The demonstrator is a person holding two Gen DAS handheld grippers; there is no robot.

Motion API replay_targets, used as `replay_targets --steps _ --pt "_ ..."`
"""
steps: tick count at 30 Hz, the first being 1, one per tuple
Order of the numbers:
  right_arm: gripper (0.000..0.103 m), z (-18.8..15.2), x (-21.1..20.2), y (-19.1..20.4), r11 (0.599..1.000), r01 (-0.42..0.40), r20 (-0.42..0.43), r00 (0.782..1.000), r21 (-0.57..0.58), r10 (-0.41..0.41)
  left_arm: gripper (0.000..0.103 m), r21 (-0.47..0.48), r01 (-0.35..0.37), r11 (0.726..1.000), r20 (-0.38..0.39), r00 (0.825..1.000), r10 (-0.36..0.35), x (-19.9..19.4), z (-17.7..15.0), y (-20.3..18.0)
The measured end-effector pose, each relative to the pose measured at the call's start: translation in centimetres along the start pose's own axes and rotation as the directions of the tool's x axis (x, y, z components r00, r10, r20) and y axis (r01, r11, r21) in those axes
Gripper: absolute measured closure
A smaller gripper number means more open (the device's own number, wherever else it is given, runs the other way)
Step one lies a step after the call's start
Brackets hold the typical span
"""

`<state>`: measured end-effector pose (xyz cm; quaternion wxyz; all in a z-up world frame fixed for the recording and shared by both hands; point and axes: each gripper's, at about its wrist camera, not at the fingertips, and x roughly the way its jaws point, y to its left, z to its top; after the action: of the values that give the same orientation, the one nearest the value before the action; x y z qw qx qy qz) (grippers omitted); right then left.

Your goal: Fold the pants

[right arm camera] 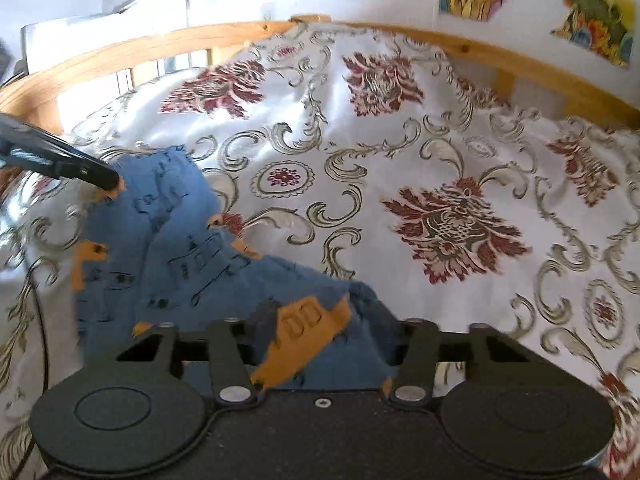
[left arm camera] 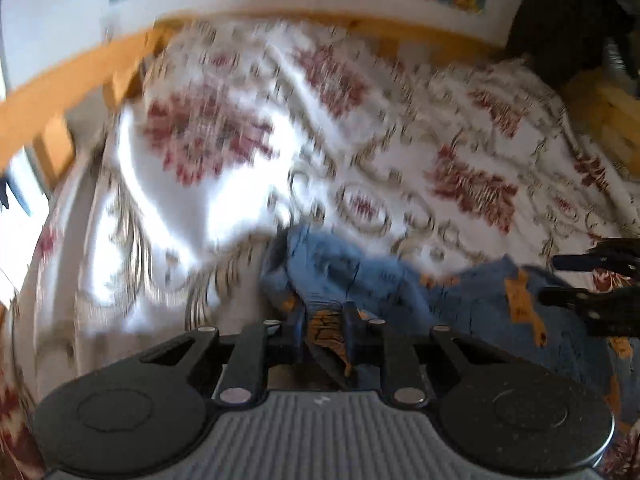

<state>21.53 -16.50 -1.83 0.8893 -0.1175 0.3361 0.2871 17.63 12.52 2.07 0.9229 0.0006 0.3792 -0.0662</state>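
The pants [right arm camera: 192, 248], blue with orange patches, hung bunched between both claws above the bed [right arm camera: 400, 152]. The left claw [left arm camera: 325, 320] pinched one edge; the right claw [right arm camera: 320, 336] gripped the other.

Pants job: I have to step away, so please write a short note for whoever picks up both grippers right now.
Left gripper: shut on the pants, blue with orange patches, at one edge.
Right gripper: fabric bunched between its fingers; grip looks shut.
Pants lie crumpled and partly lifted on the floral bedspread, near its front edge.
Done: both ends gripped.
Left: spread flat, then fold.
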Motion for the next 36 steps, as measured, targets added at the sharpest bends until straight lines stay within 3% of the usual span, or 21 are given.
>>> replay_targets --steps 3,5,7,8,9,15,17,22,23,25,26,27,28,30,33,36 --pt "0.058 1.1 2.2 -1.2 0.997 -0.026 -0.058 0.998 0.072 0.031 0.082 0.077 -0.047 0.996 0.074 0.996 0.041 0.1 0.5 -0.5" --pt "0.062 1.3 3.5 -2.0 0.991 -0.043 -0.089 0.994 0.130 0.055 0.083 0.100 -0.070 0.993 0.083 0.995 0.061 0.4 0.6 -0.5" --pt "0.072 1.2 4.5 -2.2 0.986 -0.049 -0.116 0.991 0.159 0.068 0.083 0.096 -0.075 0.993 0.072 0.995 0.068 0.6 0.5 -0.1" --pt "0.088 1.1 4.7 -2.1 0.986 -0.048 -0.120 0.991 0.159 0.067 0.083 0.089 -0.070 0.994 0.070 0.995 0.064 0.6 0.4 0.1" --pt "0.095 1.0 4.8 -1.8 0.989 -0.034 -0.117 0.992 0.145 0.051 0.083 0.089 -0.063 0.994 0.074 0.996 0.057 0.4 0.4 0.2" --pt "0.097 1.7 2.7 -1.9 0.993 0.022 0.004 1.000 0.119 -0.023 0.083 0.154 -0.094 0.984 0.162 0.984 0.069 -0.4 0.4 -0.6" --pt "0.098 2.1 2.8 -2.2 0.992 0.041 0.020 0.999 0.116 -0.044 0.082 0.161 -0.110 0.981 0.146 0.985 0.087 0.4 0.4 -0.5" --pt "0.097 1.4 5.5 -2.8 0.989 0.085 -0.038 0.996 0.119 -0.081 0.081 0.128 -0.133 0.983 0.051 0.991 0.127 3.1 0.2 0.9" --pt "0.095 1.2 5.8 -3.0 0.987 0.102 -0.044 0.994 0.127 -0.097 0.077 0.117 -0.130 0.985 0.046 0.991 0.126 3.2 0.1 1.2" --pt "0.075 0.8 5.7 -3.4 0.981 0.132 -0.050 0.991 0.143 -0.126 0.063 0.124 -0.151 0.981 0.050 0.988 0.146 3.3 -0.1 1.4" --pt "0.066 0.7 5.3 -3.4 0.979 0.143 -0.054 0.989 0.147 -0.136 0.050 0.142 -0.173 0.975 0.055 0.984 0.167 3.2 -0.2 1.4" --pt "0.064 0.6 4.5 -3.4 0.980 0.138 -0.051 0.990 0.144 -0.132 0.043 0.154 -0.193 0.969 0.059 0.981 0.186 3.0 -0.3 1.3" --pt "0.060 0.5 3.6 -3.1 0.983 0.126 -0.042 0.992 0.134 -0.121 0.040 0.155 -0.208 0.966 0.062 0.978 0.200 2.7 -0.4 1.3" --pt "0.033 0.0 1.4 -2.1 0.986 0.133 -0.029 0.991 0.096 -0.131 0.039 0.122 -0.200 0.972 0.056 0.979 0.195 2.0 -0.2 1.4" --pt "0.021 -1.9 -2.3 0.1 0.992 0.098 -0.024 0.995 0.074 -0.097 0.028 0.047 -0.167 0.985 0.048 0.985 0.165 1.1 -0.1 1.5" --pt "0.021 -4.6 -4.4 3.2 0.989 0.147 -0.046 0.988 0.030 -0.145 0.022 0.088 -0.192 0.977 0.043 0.981 0.189 1.6 -0.5 0.5"
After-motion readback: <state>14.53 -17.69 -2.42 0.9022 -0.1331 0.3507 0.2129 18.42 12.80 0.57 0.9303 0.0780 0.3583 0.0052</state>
